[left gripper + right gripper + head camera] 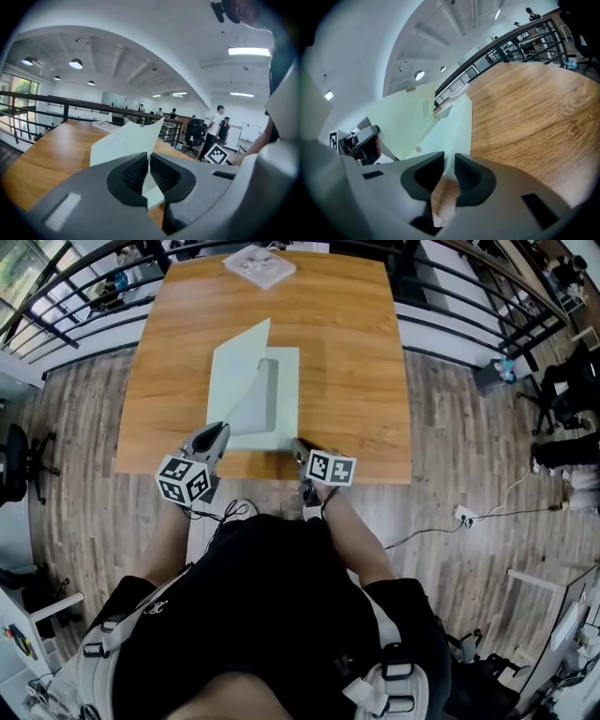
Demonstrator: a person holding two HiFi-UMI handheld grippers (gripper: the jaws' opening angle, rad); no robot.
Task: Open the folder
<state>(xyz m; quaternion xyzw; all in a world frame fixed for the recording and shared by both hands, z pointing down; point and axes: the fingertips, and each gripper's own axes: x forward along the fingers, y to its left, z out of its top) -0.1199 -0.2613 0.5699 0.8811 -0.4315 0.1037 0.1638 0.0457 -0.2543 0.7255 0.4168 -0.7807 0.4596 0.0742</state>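
- Starting at your end: which hand actually had the folder (286, 427)? Couldn't work out if you were pinching it or just poking it lol.

- Your left gripper (149, 161) was clamped on the front cover (239, 367) near its closest corner, pads squeezing the sheet, with the cover already up off the back cover (454, 136). Your right gripper (449, 164) sat at the near right corner, jaws a little apart. The back cover's near edge was right at the tips, but I didn't see it pinched.

- And which way did it lie from you?

- Straight ahead of both grippers, on the near half of the wooden table (356, 352), long side running away from you. Left hand was the nearer one to the cover. The spine looked to be along the left long side, so I'd guess the swing had to go up and over to your left. Looks-wise it was pale green, thin and bendy, with the raised cover bowing and its far corner sticking up. A book or paper stack (260, 264) sat at the far edge, well apart.
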